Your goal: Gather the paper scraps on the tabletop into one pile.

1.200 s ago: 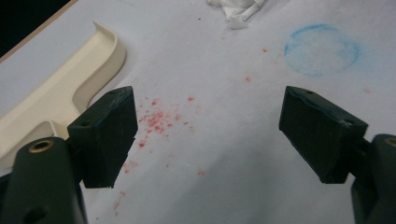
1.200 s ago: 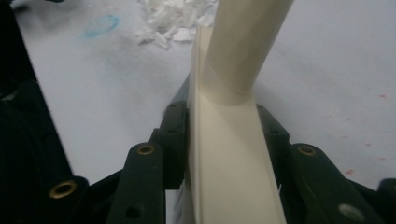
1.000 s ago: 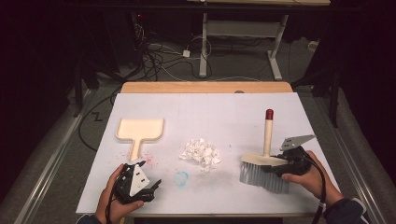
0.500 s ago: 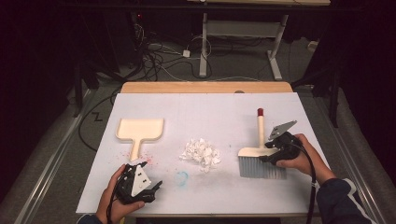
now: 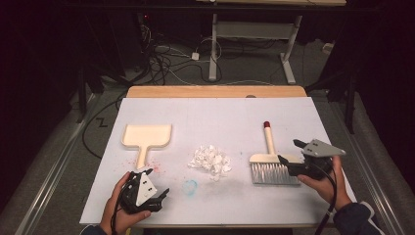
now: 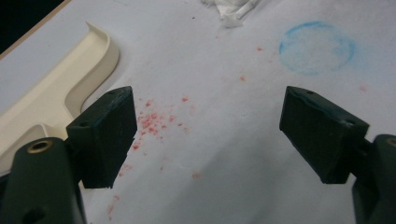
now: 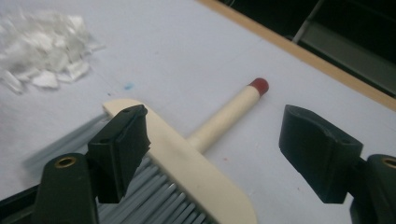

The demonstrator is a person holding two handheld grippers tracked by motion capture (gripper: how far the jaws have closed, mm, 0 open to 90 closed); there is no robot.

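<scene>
My right claw (image 5: pixel 288 165) stands with jaws wide, having just been opening, and nothing is pinched between them; the brush (image 5: pixel 272 166) lies flat at the right of the frame in the high view, its red-tipped handle pointing to the top, my jaws just at its head. My left claw (image 5: pixel 164 196), at lower left, is open too and grips nothing. The dustpan (image 5: pixel 146 137) sits left of centre, and the heap of white paper scraps (image 5: pixel 211 160) lies in the middle, between pan and brush. By my reading the sweeping has not begun: the scraps are in no pan, and neither tool is in hand.

The right gripper view shows the brush head (image 7: pixel 187 172) running under my left jaw, grey bristles below it. The left gripper view brings out red specks (image 6: pixel 154 122) and a blue ring (image 6: pixel 317 47) on the table (image 6: pixel 224 154), with the pan's rim (image 6: pixel 100 51) at upper left.
</scene>
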